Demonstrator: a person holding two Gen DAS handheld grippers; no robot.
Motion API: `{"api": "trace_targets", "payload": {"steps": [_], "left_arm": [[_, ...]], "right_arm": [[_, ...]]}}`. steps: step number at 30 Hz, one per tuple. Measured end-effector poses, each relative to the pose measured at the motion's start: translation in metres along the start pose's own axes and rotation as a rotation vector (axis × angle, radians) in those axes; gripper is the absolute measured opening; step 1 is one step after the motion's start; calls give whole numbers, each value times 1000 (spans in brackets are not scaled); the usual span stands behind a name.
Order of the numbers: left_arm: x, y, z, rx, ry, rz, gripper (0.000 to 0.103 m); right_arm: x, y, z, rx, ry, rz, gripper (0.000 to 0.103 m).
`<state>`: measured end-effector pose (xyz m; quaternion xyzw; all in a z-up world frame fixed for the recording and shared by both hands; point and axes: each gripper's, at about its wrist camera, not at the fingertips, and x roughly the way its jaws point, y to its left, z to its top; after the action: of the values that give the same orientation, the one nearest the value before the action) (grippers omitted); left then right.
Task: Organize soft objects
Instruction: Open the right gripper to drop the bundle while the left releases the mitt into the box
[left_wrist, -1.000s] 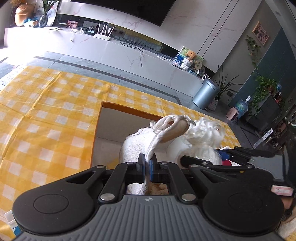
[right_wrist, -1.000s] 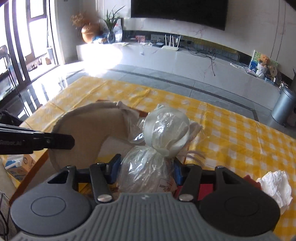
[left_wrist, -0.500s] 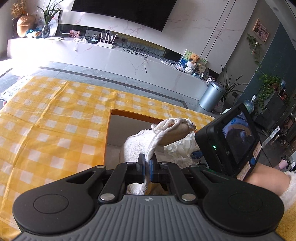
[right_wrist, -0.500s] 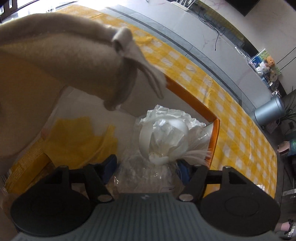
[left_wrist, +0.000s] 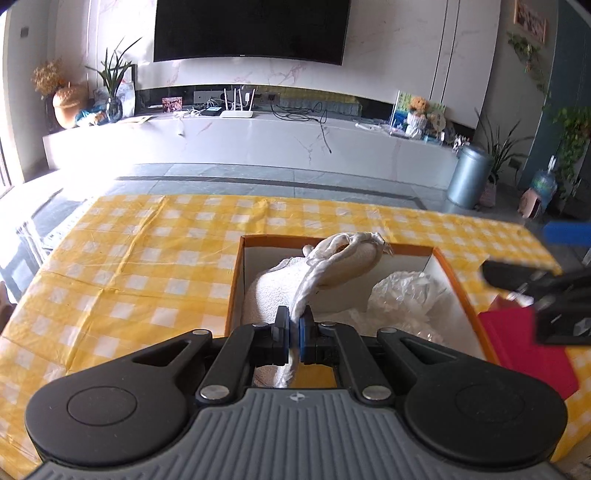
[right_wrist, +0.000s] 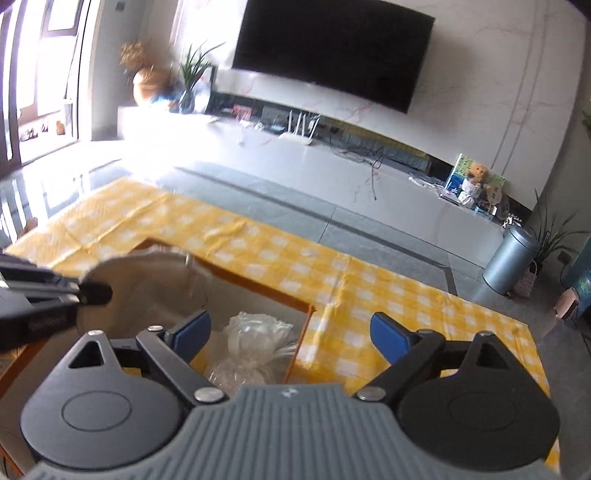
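Observation:
An orange-rimmed cardboard box (left_wrist: 236, 280) sits on the yellow checked tablecloth. My left gripper (left_wrist: 293, 334) is shut on the white edge of a beige fleece slipper (left_wrist: 347, 258) and holds it over the box. A clear plastic-wrapped white bundle (left_wrist: 406, 291) lies in the box's right part; it also shows in the right wrist view (right_wrist: 255, 339). My right gripper (right_wrist: 291, 332) is open and empty above the box's right side, and its blurred fingers (left_wrist: 532, 277) show at the right of the left wrist view. The slipper (right_wrist: 147, 280) is at left in the right wrist view.
A red flat item (left_wrist: 524, 350) lies right of the box. The tablecloth (left_wrist: 129, 258) spreads left and behind. Beyond the table are a white TV bench (left_wrist: 258, 136), a metal bin (left_wrist: 469, 177) and plants.
My right gripper has opened, let go of the plastic-wrapped bundle into the box, and lifted back. My left gripper still holds the slipper and has tilted up.

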<state>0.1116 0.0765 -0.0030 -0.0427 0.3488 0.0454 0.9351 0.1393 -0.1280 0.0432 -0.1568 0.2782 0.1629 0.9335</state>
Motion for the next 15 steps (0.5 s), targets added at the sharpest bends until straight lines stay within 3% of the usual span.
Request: {"api": "trace_targets", "payload": {"steps": [2,6,8,11,13,15], "left_arm": [[16,-16,-6,61,37,47,5],[36,-30,-17,64,137,8,7],[36,-33,-20,61,139,-5,11],[32,-28,-21,8,149,-67,24],[28,-26,-22,-27,168,-98,47],[21,-24,-21,-54,162,-135,58]], "right_arm": [[-14,-16,-4,82,-38,-18,92],[-18,-49,-14,219,-44,-30,92],[-19,-57,-23,263,-27,-34,92],[-8,-63,-34,294,31,-29,92],[4,-65,-42,326,74,6,92],[9,-63,-46,330,89,20,92]]}}
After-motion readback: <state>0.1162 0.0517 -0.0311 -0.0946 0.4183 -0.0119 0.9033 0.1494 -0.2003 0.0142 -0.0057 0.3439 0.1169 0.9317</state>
